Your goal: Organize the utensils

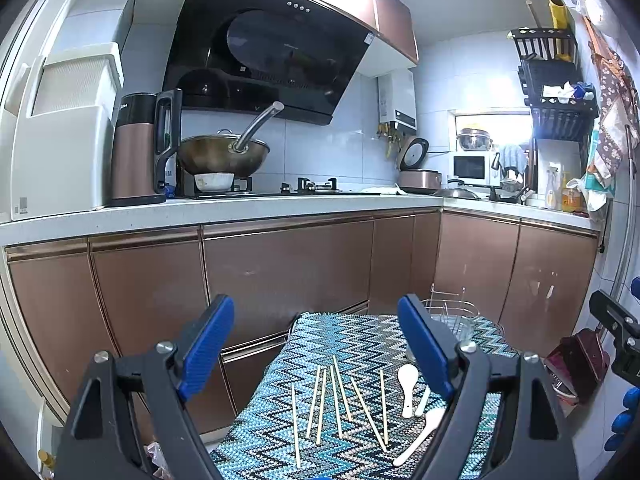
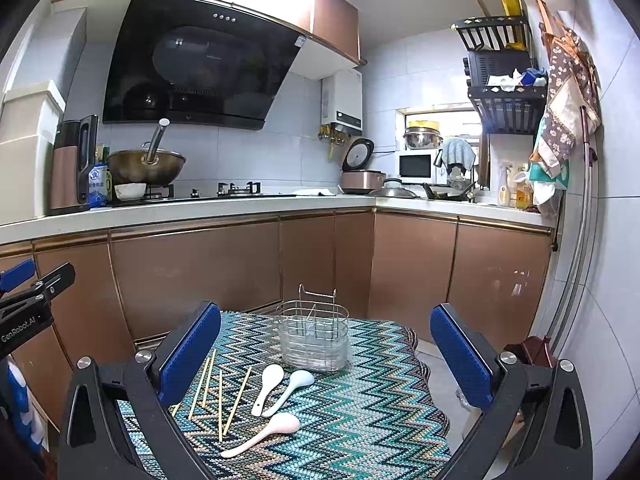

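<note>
Both grippers, left point(image 1: 316, 344) & right point(image 2: 326, 350), gaped wide, empty; chopsticks point(image 1: 340, 404), spoons point(image 2: 276, 396) lay loose below, wire caddy point(image 2: 314, 338) ahead awaiting them.

Seven thin pale wooden chopsticks point(image 1: 340, 404) lie scattered flat on the zigzag-patterned woven cloth point(image 2: 360, 420), three white ceramic soup spoons point(image 2: 276, 392) lie just beside them, and the wire-and-clear-plastic utensil caddy point(image 2: 314, 338) stands upright behind.

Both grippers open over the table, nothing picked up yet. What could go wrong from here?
The chopsticks lie fanned and crossing, so one pinch may lift several or scatter them. The spoons lie close together; grabbing one could knock another. The wire holder looks light and may tip when utensils drop in.
</note>
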A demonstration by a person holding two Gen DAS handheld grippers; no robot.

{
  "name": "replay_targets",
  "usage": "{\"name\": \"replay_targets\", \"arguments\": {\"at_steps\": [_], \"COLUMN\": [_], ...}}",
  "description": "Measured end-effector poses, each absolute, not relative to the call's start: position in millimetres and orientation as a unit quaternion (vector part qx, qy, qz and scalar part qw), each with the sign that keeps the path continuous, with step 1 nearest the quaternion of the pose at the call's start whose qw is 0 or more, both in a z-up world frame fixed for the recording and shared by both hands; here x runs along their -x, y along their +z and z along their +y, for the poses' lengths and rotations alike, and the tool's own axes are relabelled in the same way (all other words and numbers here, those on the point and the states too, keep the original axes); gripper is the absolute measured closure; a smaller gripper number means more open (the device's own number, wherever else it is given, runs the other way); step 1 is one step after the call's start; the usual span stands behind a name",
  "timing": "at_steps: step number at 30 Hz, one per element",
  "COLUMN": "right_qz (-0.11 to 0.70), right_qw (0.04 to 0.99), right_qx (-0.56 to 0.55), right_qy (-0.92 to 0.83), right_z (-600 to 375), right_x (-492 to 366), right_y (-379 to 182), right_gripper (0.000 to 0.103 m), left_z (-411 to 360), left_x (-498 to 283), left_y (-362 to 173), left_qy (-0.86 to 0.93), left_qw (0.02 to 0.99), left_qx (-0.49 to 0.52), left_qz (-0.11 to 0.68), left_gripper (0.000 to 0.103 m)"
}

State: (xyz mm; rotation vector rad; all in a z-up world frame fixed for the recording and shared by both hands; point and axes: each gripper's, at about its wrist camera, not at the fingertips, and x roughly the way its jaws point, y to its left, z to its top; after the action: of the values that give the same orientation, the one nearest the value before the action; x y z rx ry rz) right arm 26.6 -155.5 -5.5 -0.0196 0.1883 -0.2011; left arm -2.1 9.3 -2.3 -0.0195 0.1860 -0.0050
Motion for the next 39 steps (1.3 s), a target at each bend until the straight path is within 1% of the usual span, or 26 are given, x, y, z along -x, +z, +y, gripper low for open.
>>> {"name": "replay_targets", "arguments": {"at_steps": [13, 22, 39], "right_qz": [0.086, 0.098, 0.093], "right_qw": [0.990, 0.989, 0.989], "right_qx": [-0.006, 0.011, 0.010], "right_qy": [-0.114, -0.110, -0.117], "right_z": [-158, -148, -146], "right_x": [-29, -36, -29], "right_y": [-10, -16, -11], "right_gripper": [0.000, 0.000, 0.000], "left_z": [19, 24, 23], "left_x": [5, 4, 12], "left_y": [-1, -2, 1], "left_qy": [0.007, 0.013, 0.014], "left_qw": [0.996, 0.996, 0.996], "left_qx": [0.010, 0.018, 0.017], "left_qz": [0.091, 0.092, 0.087], "left_gripper": [0.020, 0.020, 0.020]}}
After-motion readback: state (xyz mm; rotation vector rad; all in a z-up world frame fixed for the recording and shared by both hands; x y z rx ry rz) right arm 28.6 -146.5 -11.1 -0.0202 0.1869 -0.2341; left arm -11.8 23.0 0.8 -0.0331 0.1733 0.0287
